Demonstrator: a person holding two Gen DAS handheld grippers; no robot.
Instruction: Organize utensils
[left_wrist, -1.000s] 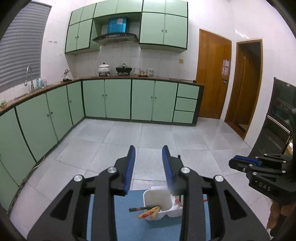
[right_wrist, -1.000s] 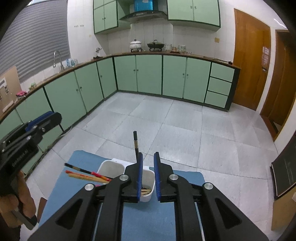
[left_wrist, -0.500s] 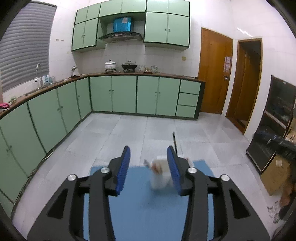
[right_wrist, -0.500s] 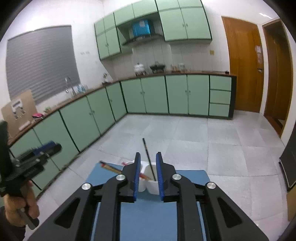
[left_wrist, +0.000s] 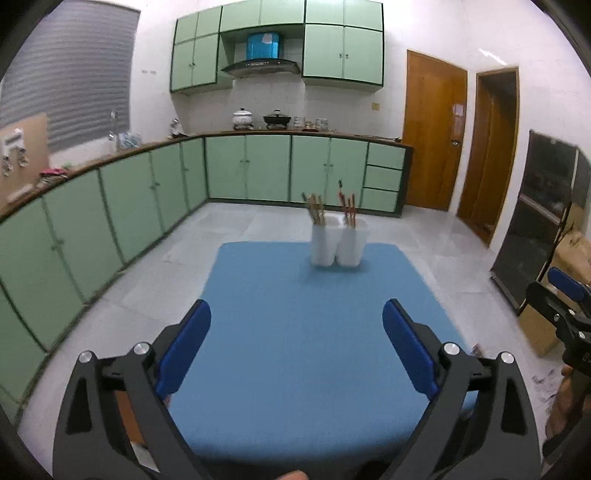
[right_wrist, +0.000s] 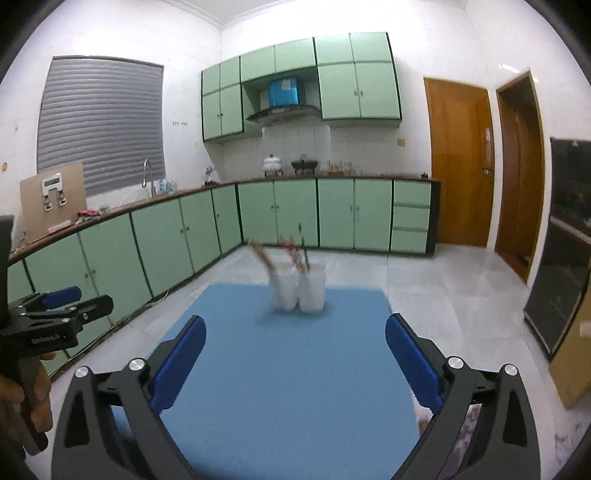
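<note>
A white two-cup utensil holder (left_wrist: 339, 242) (right_wrist: 299, 290) stands upright at the far edge of the blue table mat (left_wrist: 310, 350) (right_wrist: 288, 376). Wooden chopsticks (left_wrist: 316, 210) stick up from its left cup and red ones (left_wrist: 347, 208) from its right cup. My left gripper (left_wrist: 297, 325) is over the near part of the mat, jaws opening wide, nothing between them. My right gripper (right_wrist: 295, 338) is likewise back from the holder, jaws opening, nothing between them. Each gripper shows at the edge of the other's view, the right gripper (left_wrist: 561, 306) and the left gripper (right_wrist: 55, 310).
Green base cabinets (left_wrist: 258, 170) run along the left and far walls of the tiled kitchen. Two wooden doors (left_wrist: 432, 129) stand at the right. A dark cabinet (left_wrist: 535, 221) and cardboard boxes (left_wrist: 576, 251) sit to the right of the table.
Both grippers pulled back from the holder toward the near table edge, and their jaws spread from nearly shut to wide. The dark chopstick beside the right jaws now stands in the holder.
</note>
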